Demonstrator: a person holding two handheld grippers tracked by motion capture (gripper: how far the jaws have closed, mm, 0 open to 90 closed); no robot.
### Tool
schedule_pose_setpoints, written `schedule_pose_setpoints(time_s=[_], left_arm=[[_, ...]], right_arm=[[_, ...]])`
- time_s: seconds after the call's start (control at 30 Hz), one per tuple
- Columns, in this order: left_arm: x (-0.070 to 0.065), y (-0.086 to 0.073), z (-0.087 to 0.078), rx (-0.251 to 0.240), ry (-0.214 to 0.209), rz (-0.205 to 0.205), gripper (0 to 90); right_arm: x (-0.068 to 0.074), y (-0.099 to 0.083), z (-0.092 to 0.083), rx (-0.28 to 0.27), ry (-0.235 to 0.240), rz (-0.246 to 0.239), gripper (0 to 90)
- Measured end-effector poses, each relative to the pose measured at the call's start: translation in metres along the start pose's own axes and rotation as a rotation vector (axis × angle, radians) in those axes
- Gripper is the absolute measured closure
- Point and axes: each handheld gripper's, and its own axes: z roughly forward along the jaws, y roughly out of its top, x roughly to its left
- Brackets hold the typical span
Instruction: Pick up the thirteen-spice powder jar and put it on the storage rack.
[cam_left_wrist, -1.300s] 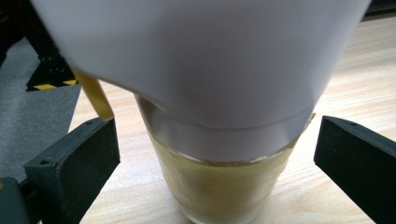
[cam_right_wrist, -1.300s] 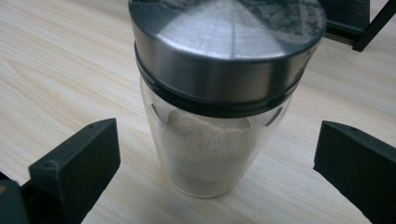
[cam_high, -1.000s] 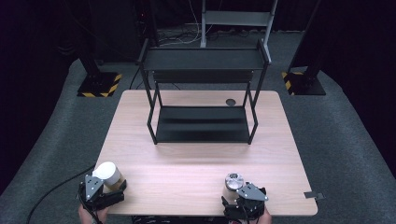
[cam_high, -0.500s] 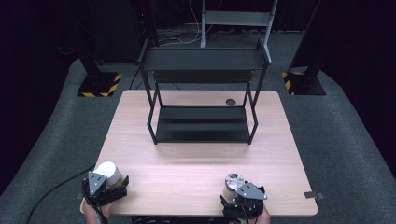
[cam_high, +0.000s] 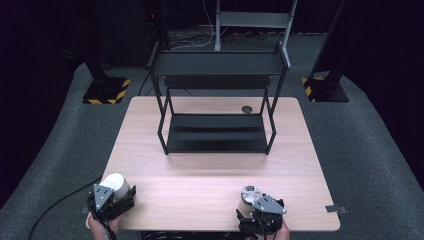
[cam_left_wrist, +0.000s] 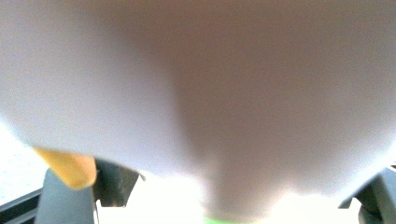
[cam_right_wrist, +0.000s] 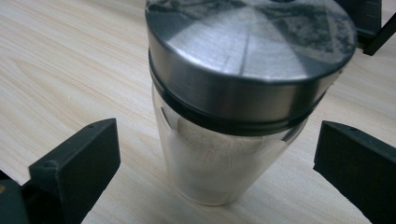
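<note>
A white cylindrical container (cam_high: 114, 181) stands at the table's near left corner, and its blurred white body (cam_left_wrist: 196, 84) looms very close in the left gripper view. My left gripper (cam_high: 118, 190) has just been closing with this container between its jaws, and the jaws meet its sides. At the near right stands a clear glass jar (cam_right_wrist: 219, 158) with a brushed metal lid (cam_high: 249, 192) and white contents. My right gripper (cam_high: 250, 200) is open around the jar, with a gap on each side.
A black two-level metal rack (cam_high: 217, 145) stands on the far half of the wooden table (cam_high: 210, 175), with a small dark round thing (cam_high: 246, 109) beside its right rear leg. Stands with yellow-and-black bases (cam_high: 105, 92) are on the floor behind.
</note>
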Motion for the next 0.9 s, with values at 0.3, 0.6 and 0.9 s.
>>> schedule_pose_setpoints(time_s=[0.3, 0.6, 0.9], left_arm=[[0.005, -0.001, -0.002, -0.002, -0.032, -0.002, 30.3], [0.005, 0.007, -0.002, 0.003, -0.057, 0.01, 30.4], [0.001, 0.023, 0.001, -0.013, -0.091, 0.042, 30.4]], right_arm=[[-0.001, 0.0, -0.001, 0.001, 0.001, 0.0, 0.0], [-0.002, 0.0, -0.002, -0.004, -0.001, 0.003, 0.0], [-0.002, 0.001, -0.002, -0.008, 0.002, -0.001, 0.0]])
